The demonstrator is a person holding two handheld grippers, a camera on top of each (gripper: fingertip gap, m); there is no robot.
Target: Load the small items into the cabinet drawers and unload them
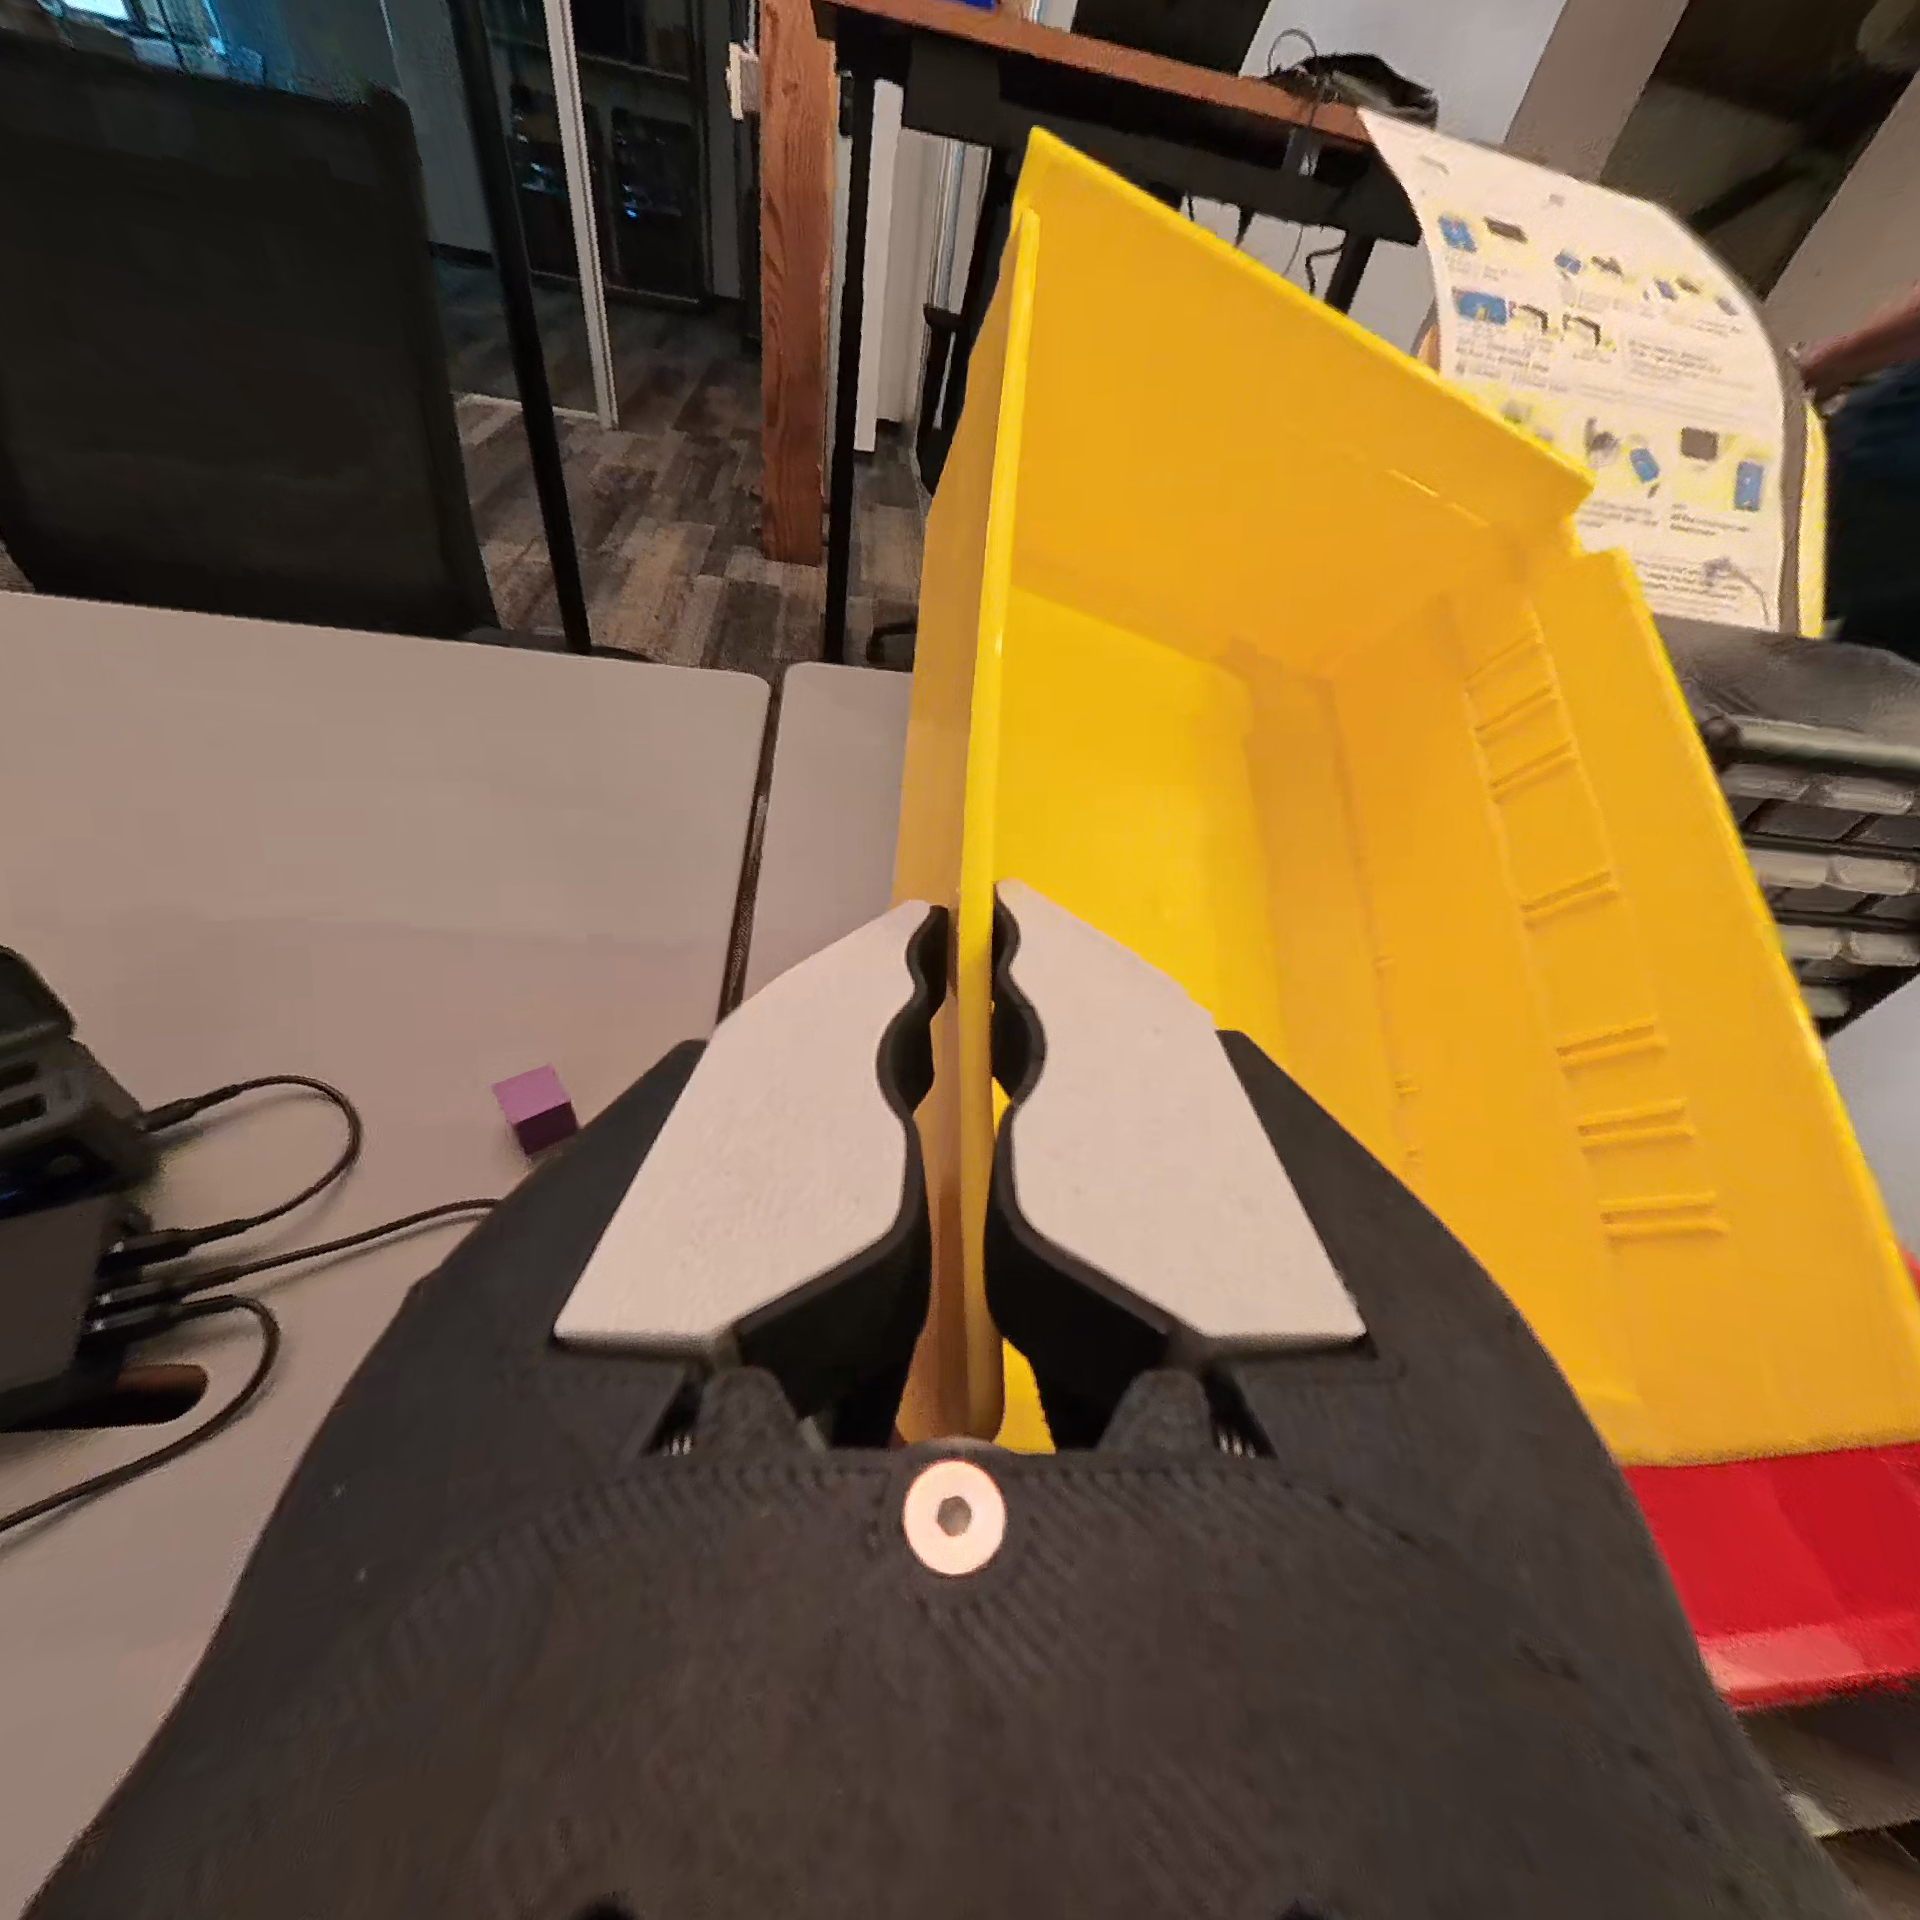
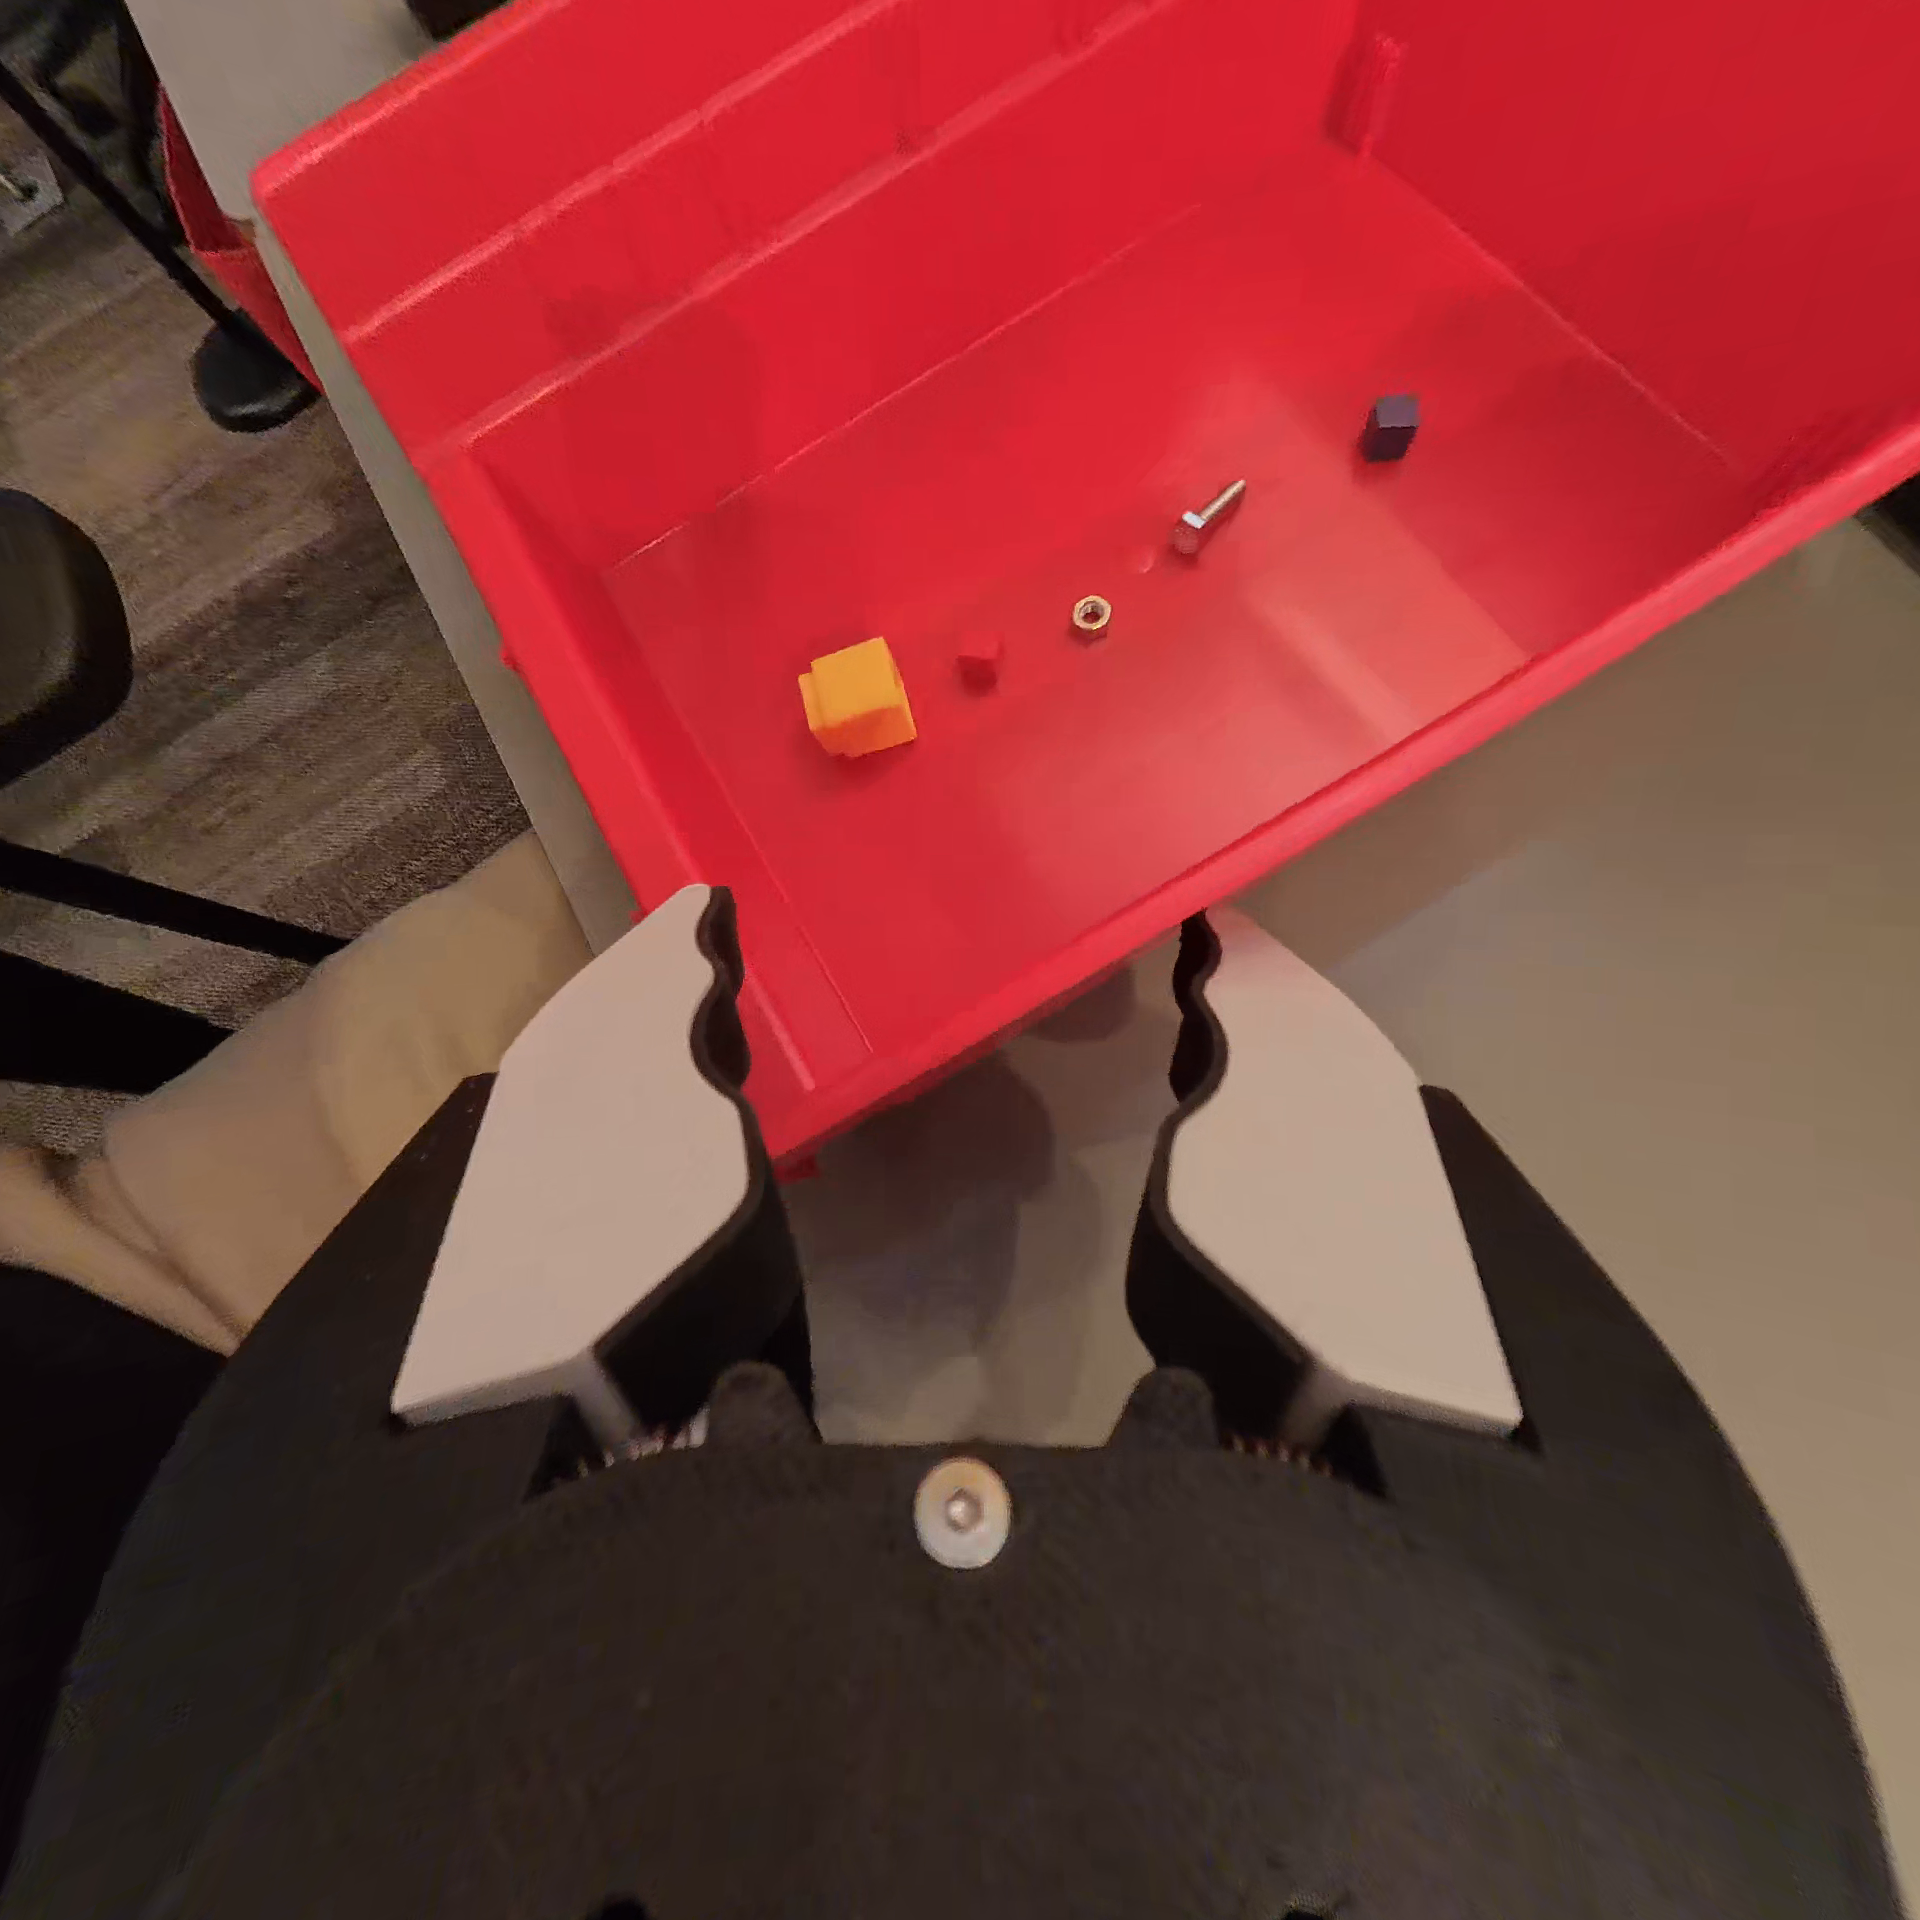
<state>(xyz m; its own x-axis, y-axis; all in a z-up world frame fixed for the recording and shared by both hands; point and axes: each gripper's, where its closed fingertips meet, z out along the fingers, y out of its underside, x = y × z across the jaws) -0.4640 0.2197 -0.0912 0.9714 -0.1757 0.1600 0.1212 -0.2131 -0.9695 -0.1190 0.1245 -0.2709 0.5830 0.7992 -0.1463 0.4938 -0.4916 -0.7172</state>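
Left hand-held gripper (image 1: 971, 925) is clamped on the side wall of the yellow bin (image 1: 1247, 644), holding it tipped up over the counter (image 1: 364, 831). A purple cube (image 1: 535, 1112) sits on the counter nearby. Right hand-held gripper (image 2: 956, 935) is spread wide and holds nothing, at the near corner of the red bin (image 2: 1039, 260) at the counter's edge. Inside the red bin: an orange block (image 2: 857, 696), a small red cube (image 2: 978, 660), a nut (image 2: 1090, 616), a bolt (image 2: 1208, 516) and a dark cube (image 2: 1389, 426).
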